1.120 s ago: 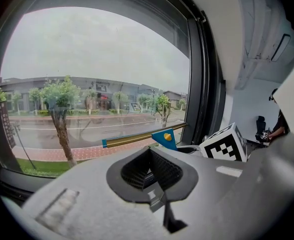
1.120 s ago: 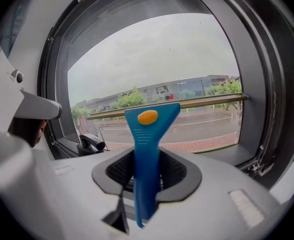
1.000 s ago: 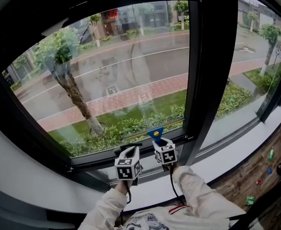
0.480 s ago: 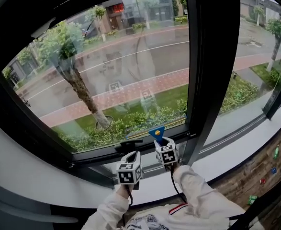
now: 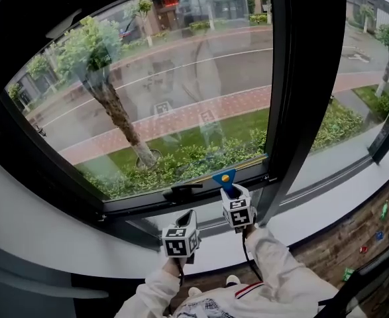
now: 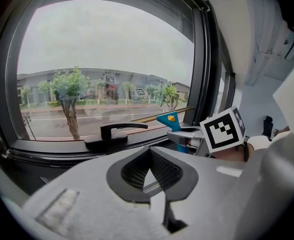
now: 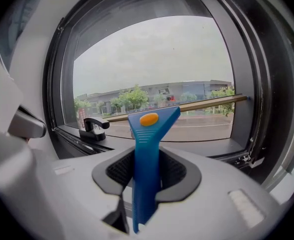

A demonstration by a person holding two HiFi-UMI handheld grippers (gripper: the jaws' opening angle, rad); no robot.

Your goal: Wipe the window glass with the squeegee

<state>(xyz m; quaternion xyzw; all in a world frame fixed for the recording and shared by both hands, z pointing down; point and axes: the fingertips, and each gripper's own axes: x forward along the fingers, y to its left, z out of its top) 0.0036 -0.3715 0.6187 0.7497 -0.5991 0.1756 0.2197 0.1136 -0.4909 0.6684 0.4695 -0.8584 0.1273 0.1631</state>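
Observation:
The squeegee (image 5: pixel 224 177) has a blue handle (image 7: pixel 146 149) with an orange dot and a long tan blade (image 7: pixel 197 104). My right gripper (image 5: pixel 238 209) is shut on the handle and holds it upright. The blade lies along the bottom edge of the window glass (image 5: pixel 181 78). In the right gripper view the handle stands between the jaws of the right gripper (image 7: pixel 147 173). My left gripper (image 5: pixel 179 240) hangs lower and to the left, below the sill. The left gripper view shows the left gripper (image 6: pixel 149 173) shut on nothing, with the squeegee (image 6: pixel 169 120) ahead on its right.
A black window handle (image 5: pixel 183 191) sits on the lower frame, just left of the squeegee. A thick dark mullion (image 5: pixel 303 78) borders the pane on the right, with a second pane beyond it. The white sill (image 5: pixel 300 211) runs under the window. A wooden floor (image 5: pixel 360 244) with small items lies at the lower right.
The right gripper has drifted slightly to the right with the squeegee along the pane's bottom edge. The left gripper has sunk a little. Both stay shut.

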